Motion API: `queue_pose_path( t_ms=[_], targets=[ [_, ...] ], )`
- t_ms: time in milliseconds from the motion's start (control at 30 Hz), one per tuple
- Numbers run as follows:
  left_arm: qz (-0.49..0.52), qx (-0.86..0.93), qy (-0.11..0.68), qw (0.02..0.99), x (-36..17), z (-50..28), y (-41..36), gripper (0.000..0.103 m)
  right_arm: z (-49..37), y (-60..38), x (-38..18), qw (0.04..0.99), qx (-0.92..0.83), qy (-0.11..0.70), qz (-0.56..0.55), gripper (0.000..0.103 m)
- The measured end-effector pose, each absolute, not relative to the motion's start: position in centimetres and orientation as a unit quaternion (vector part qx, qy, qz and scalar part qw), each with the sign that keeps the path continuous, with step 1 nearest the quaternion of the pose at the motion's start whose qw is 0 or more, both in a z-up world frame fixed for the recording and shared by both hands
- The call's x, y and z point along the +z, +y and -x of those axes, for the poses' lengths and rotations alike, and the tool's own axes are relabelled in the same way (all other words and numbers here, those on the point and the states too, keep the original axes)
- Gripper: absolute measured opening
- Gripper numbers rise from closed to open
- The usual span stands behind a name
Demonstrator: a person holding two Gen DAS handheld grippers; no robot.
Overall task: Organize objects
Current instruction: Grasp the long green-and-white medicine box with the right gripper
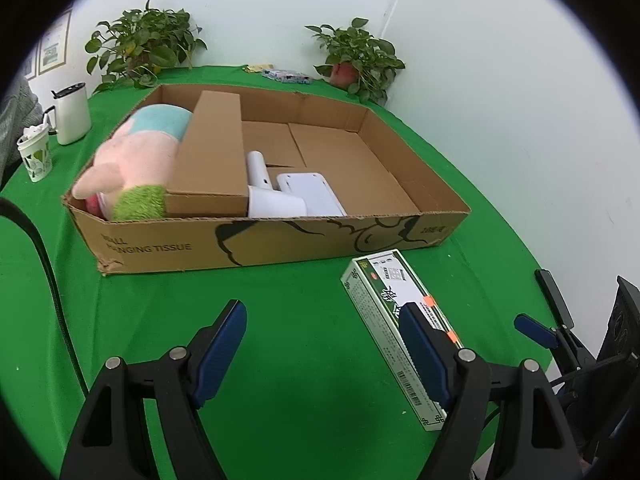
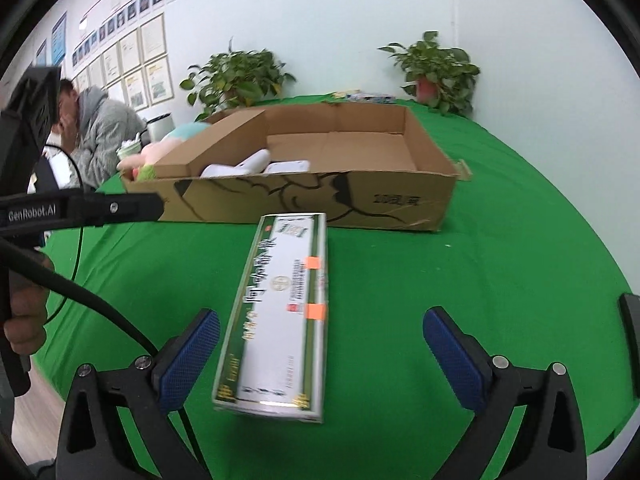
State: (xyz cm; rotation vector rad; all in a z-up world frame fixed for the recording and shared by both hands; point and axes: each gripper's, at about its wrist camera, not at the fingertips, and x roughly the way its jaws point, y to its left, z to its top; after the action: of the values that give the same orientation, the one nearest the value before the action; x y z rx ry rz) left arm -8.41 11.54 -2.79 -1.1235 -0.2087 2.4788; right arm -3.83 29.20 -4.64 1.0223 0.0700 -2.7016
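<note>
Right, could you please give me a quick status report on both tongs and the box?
Both tongs open: left, right. Green-and-white box flat on green cloth, ungripped, between right fingers. Cardboard tray just beyond; path clear.

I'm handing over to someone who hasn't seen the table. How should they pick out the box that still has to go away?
Start from the big open cardboard tray on the green tablecloth. Just in front of its printed near wall, lying flat on the cloth, is a long white and green carton. Unlike everything else, it is outside the tray, and two orange stickers mark one long edge.
</note>
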Motion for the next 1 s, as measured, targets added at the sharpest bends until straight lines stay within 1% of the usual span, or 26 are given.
queue_pose_path(
  t_ms=[200, 367, 433, 533, 600, 633, 667, 700, 733, 767, 867, 933, 967, 1000],
  targets=[
    [0.438, 0.86, -0.097, 0.243, -4.4, 9.5, 13.6, 0.078, 3.5, 31.9, -5.8, 0.117, -0.915, -0.007, -0.385, 0.102],
    [0.477, 0.82, -0.146, 0.281, -6.6, 11.1, 15.0, 0.078, 2.8, 28.7, -6.7, 0.18, -0.899, -0.014, -0.398, 0.102],
    [0.493, 0.801, -0.161, 0.297, -7.5, 11.7, 15.7, 0.078, 2.9, 26.7, -7.3, 0.184, -0.896, 0.006, -0.403, 0.102],
    [0.505, 0.784, -0.174, 0.317, -8.3, 12.3, 16.6, 0.078, 3.5, 24.7, -8.4, 0.161, -0.899, 0.053, -0.404, 0.102],
    [0.516, 0.768, -0.183, 0.333, -8.9, 12.6, 17.2, 0.077, 4.3, 24.0, -8.9, 0.144, -0.901, 0.063, -0.405, 0.1],
    [0.52, 0.762, -0.186, 0.337, -9.1, 12.6, 17.4, 0.077, 4.5, 23.9, -9.1, 0.144, -0.899, 0.062, -0.409, 0.094],
    [0.524, 0.757, -0.186, 0.342, -9.4, 12.5, 17.7, 0.077, 4.8, 23.8, -9.3, 0.143, -0.895, 0.061, -0.417, 0.083],
    [0.527, 0.754, -0.185, 0.346, -9.8, 12.2, 17.9, 0.076, 4.8, 23.7, -9.5, 0.142, -0.893, 0.062, -0.422, 0.076],
    [0.522, 0.756, -0.185, 0.349, -9.8, 11.9, 18.0, 0.076, 4.8, 23.7, -9.7, 0.141, -0.89, 0.064, -0.428, 0.065],
    [0.52, 0.757, -0.184, 0.35, -9.8, 11.5, 18.0, 0.076, 4.9, 23.8, -9.8, 0.142, -0.888, 0.061, -0.432, 0.065],
    [0.521, 0.75, -0.202, 0.354, -9.9, 10.4, 17.7, 0.076, 4.5, 24.5, -9.8, 0.15, -0.883, 0.018, -0.444, 0.064],
    [0.523, 0.75, -0.202, 0.35, -9.9, 9.5, 17.5, 0.072, 4.1, 24.7, -9.8, 0.154, -0.88, 0.001, -0.448, 0.064],
    [0.524, 0.752, -0.199, 0.347, -9.9, 9.1, 17.4, 0.067, 4.0, 24.8, -9.7, 0.159, -0.878, -0.01, -0.451, 0.064],
    [0.528, 0.751, -0.198, 0.344, -9.9, 8.6, 17.3, 0.058, 3.9, 24.9, -9.7, 0.165, -0.876, -0.022, -0.452, 0.064]
  ],
)
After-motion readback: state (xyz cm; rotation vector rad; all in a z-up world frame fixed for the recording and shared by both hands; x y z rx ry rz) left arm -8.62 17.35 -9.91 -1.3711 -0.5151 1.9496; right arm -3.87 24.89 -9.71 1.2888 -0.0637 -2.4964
